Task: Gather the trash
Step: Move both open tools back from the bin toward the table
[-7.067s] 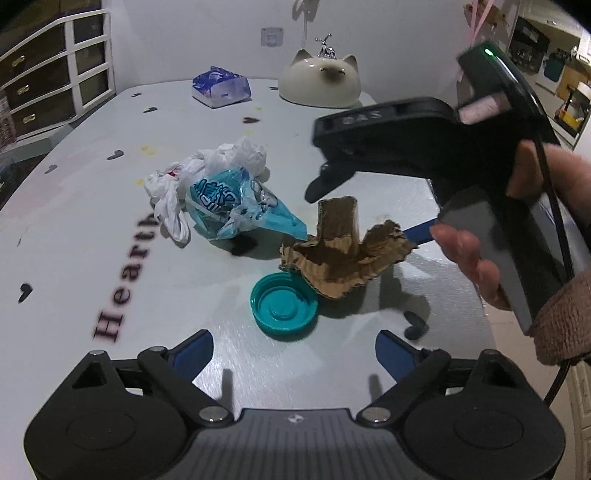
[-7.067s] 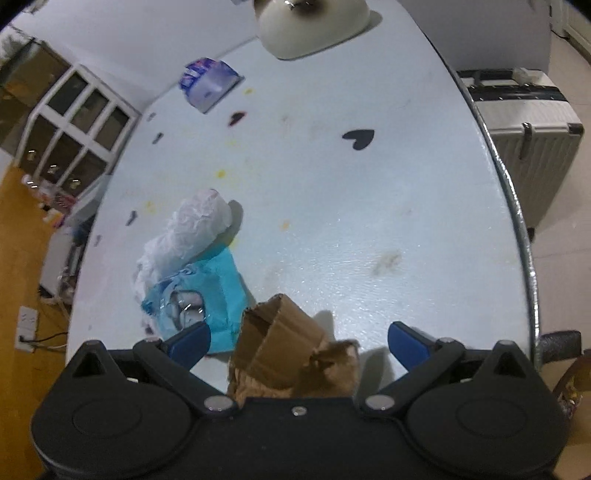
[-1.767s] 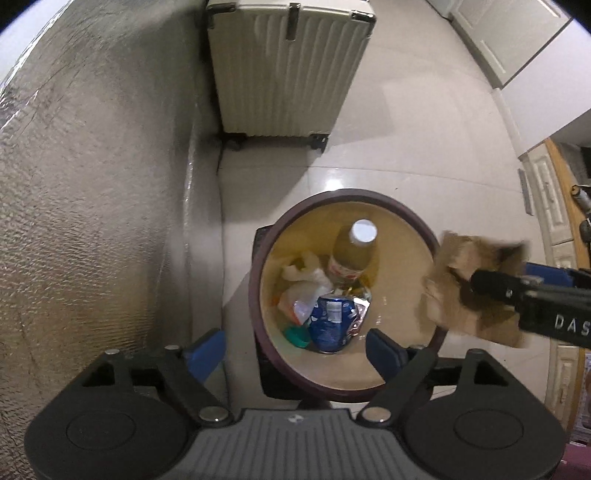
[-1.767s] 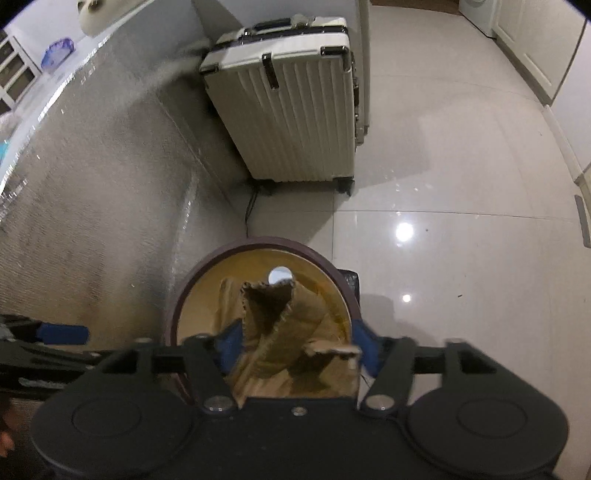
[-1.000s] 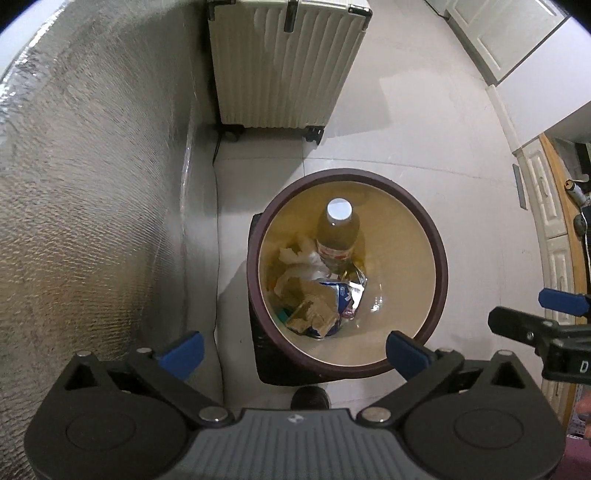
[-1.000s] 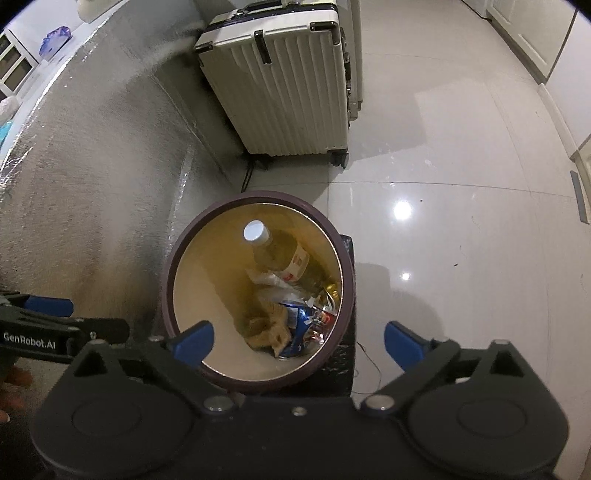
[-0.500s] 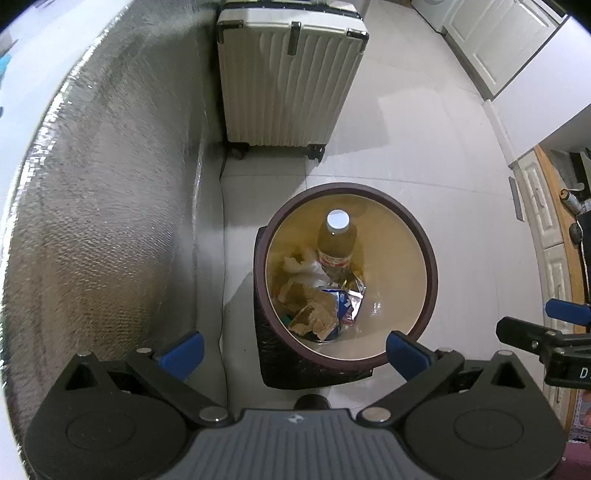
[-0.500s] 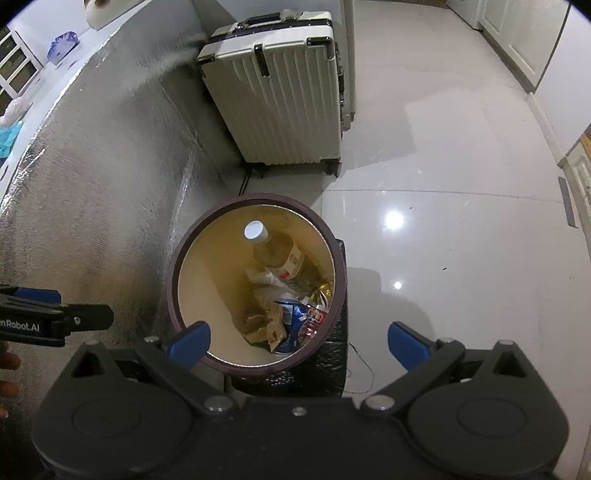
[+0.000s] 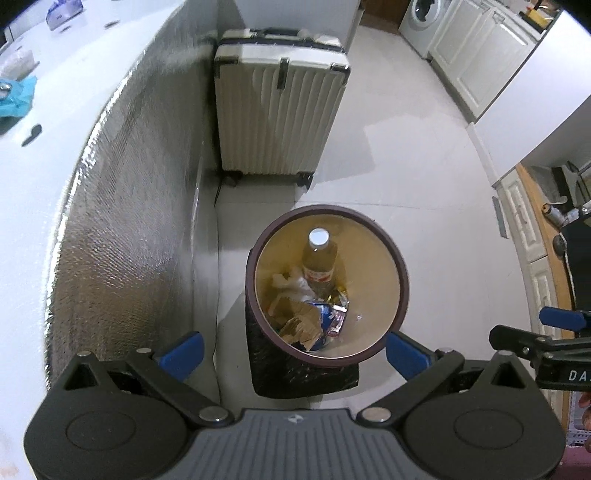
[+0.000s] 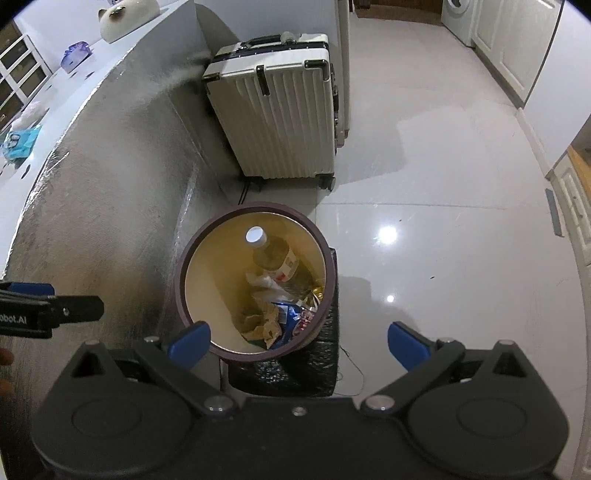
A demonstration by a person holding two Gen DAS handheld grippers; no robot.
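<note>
A round trash bin [image 9: 400, 280] with a dark rim stands on the floor beside the table's foil-covered side; it also shows in the right wrist view as the bin [image 10: 328, 266]. Inside lie a torn cardboard piece [image 9: 301, 319], a plastic bottle [image 9: 319, 258], white wrappers and a blue packet. The cardboard [image 10: 258, 321] lies loose among them. My left gripper [image 9: 293, 354] hovers open above the bin's near rim, empty. My right gripper [image 10: 299, 341] is open and empty too, above the bin. A blue plastic bag [image 9: 16, 98] lies on the tabletop at far left.
A white hard-shell suitcase [image 9: 277, 110] stands behind the bin against the table end. The table's foil side [image 9: 122, 221] runs along the left. White cabinets [image 9: 476, 55] line the far right, with glossy tiled floor between. A cat-shaped ornament [image 10: 127, 18] sits on the table.
The right gripper opened and dropped the cardboard into the bin about a second ago. Since then both grippers have risen and pulled back, so the bin looks smaller and more tabletop shows.
</note>
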